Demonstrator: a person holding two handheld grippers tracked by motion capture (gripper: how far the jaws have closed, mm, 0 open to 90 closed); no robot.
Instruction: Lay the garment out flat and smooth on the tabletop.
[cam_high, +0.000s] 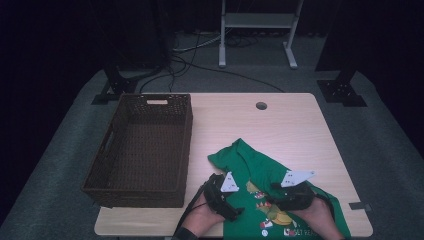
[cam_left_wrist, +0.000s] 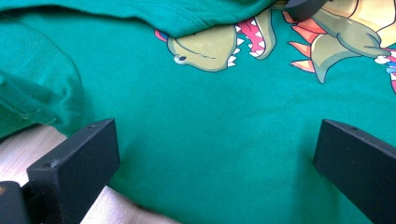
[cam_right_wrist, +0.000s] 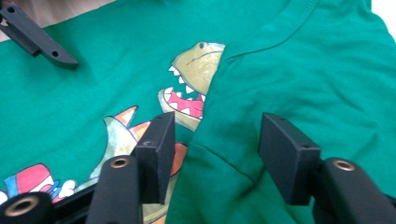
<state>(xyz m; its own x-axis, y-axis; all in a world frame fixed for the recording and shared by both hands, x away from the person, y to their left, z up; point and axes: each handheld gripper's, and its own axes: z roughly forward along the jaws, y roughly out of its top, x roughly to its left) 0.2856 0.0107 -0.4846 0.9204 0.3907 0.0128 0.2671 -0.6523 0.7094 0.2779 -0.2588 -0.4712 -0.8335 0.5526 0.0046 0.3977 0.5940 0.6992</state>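
Your green T-shirt (cam_high: 272, 172) lies crumpled on the wooden surface (cam_high: 280, 125), just to the right of the brown wicker basket (cam_high: 142, 150), with its near hem reaching the surface's near edge. Both of your grippers rest on the shirt's near half, to the right of the basket. Your left gripper (cam_high: 235, 212) sits at the shirt's left edge, closest to the basket; in the left gripper view (cam_left_wrist: 212, 158) its jaws stand wide apart, with flat green cloth between them and nothing pinched, the left jaw right at the shirt's border where bare wood shows. The dinosaur print (cam_left_wrist: 219, 44) lies beyond those jaws, partly covered by a folded-over layer of the shirt. Your right gripper (cam_high: 277, 200) lies farther from the basket, over the printed part of the shirt. In the right gripper view (cam_right_wrist: 215, 154) its jaws stand about half open, straddling the edge of a folded-over flap (cam_right_wrist: 289, 74) that lies across the print; the pads sit on either side of that fold, and you cannot tell from this view whether they already press the cloth, though a clear gap of fabric shows between them. One jaw of your left gripper shows at the upper left of that view, lying on the shirt.
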